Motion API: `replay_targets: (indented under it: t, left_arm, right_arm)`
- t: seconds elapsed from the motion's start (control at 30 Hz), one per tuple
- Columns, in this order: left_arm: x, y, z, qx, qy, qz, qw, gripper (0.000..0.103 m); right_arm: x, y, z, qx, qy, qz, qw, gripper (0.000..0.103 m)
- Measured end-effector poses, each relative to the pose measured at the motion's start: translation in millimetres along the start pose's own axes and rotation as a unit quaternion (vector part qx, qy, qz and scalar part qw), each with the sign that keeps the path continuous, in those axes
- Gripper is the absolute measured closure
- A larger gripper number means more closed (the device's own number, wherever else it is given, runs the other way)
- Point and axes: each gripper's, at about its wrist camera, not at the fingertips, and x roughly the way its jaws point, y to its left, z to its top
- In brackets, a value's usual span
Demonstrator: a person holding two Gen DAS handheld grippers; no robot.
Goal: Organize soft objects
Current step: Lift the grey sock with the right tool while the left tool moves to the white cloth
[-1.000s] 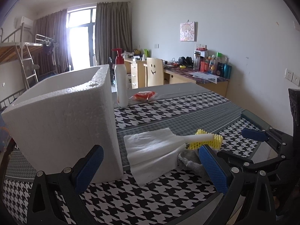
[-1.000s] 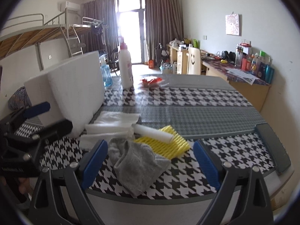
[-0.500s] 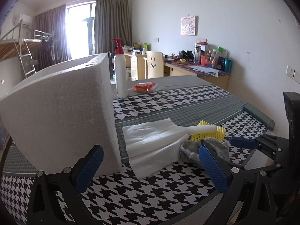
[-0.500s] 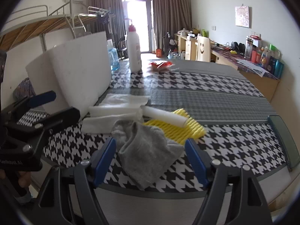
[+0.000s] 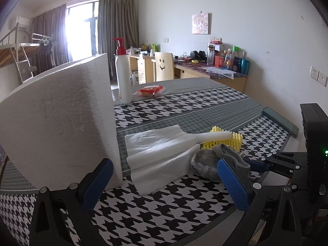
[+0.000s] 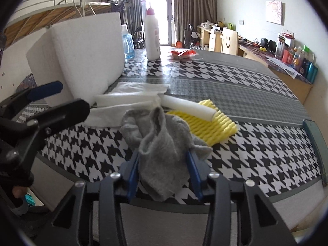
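1. The table (image 5: 205, 110), covered in a black-and-white houndstooth cloth with grey bands, filled the lower field of both of your wrist views.
2. The white styrofoam box (image 5: 61, 119) stood upright on the table's left part, its near corner just beside the tissue sheet.
3. Your left gripper (image 5: 164, 184) hung above the near table edge with its blue-padded fingers (image 5: 96, 182) spread wide and nothing between them; in the right wrist view it showed at the left edge (image 6: 47, 100).
4. Your right gripper (image 6: 164, 168) had its blue fingers (image 6: 133, 174) pressed in on the near end of the grey sock, pinching the fabric at the table's near edge.
5. The white tissue sheet (image 5: 157, 153) lay flat and partly folded between the box and the sock.
6. The grey sock (image 6: 160, 143) lay crumpled, its far part overlapping the yellow foam net and touching the tissue's edge; from the left wrist it showed just behind your left gripper's right finger (image 5: 215, 160).
7. The yellow foam net (image 6: 213, 127) lay flat beside the sock, on its right in the right wrist view.
8. The white foam tube (image 6: 188, 107) rested slantwise across the net, one end reaching the tissue.
9. A white pump bottle (image 5: 123, 78) with a red head stood upright at the far side, a red snack packet (image 5: 150, 90) just beside it.
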Motion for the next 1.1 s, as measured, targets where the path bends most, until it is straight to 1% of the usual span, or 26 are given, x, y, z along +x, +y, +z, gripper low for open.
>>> replay_targets:
  t: [0.07,0.1,0.13,0.2,0.33,0.5,0.67,0.73,0.9,1.03,1.1]
  left_arm:
    - [1.2,-1.9,1.5,0.003,0.001,-0.001,1.0000,0.001]
    - [0.8,-2.8,2.2,0.006,0.001,-0.001,1.0000,0.001]
    - [0.5,-3.2,3.0,0.008,-0.001,-0.002,1.0000,0.001]
    - [-0.2,-4.4,2.9,0.012,-0.003,-0.003,0.9999,0.001]
    - [4.6,-10.8,4.0,0.020,0.001,-0.010,0.9998,0.001]
    - [13.2,-16.6,5.4,0.028,0.010,-0.011,0.9995,0.001]
    - [21.9,-20.4,7.1,0.032,0.020,-0.012,0.9992,0.001]
    - [25.0,-22.5,7.7,0.035,0.023,-0.011,0.9991,0.002]
    - [32.2,-25.7,9.4,0.041,0.032,-0.014,0.9986,0.006]
    - [43.6,-25.2,11.7,0.038,0.050,-0.010,0.9980,0.015]
    - [48.8,-25.2,11.9,0.036,0.058,-0.008,0.9977,0.016]
  right_arm:
    - [-1.2,-0.7,-1.1,0.000,0.000,0.005,1.000,0.071]
    - [-3.6,-2.6,-1.7,0.003,0.000,0.017,1.000,0.079]
    - [-5.9,-3.6,-1.4,0.004,-0.002,0.024,1.000,0.084]
    - [-15.6,-7.9,-0.3,0.010,-0.014,0.030,0.999,0.086]
    - [-29.8,-18.1,5.2,0.032,-0.029,0.036,0.998,0.086]
    - [-33.3,-25.9,8.0,0.050,-0.032,0.030,0.998,0.087]
    - [-40.0,-30.6,8.3,0.060,-0.042,0.033,0.997,0.087]
    - [-42.9,-33.0,8.8,0.065,-0.045,0.040,0.996,0.087]
    - [-50.8,-43.0,7.4,0.079,-0.055,0.034,0.995,0.087]
    - [-48.1,-48.3,6.4,0.087,-0.054,0.034,0.994,0.087]
    - [-45.7,-47.7,6.4,0.088,-0.053,0.038,0.994,0.087]
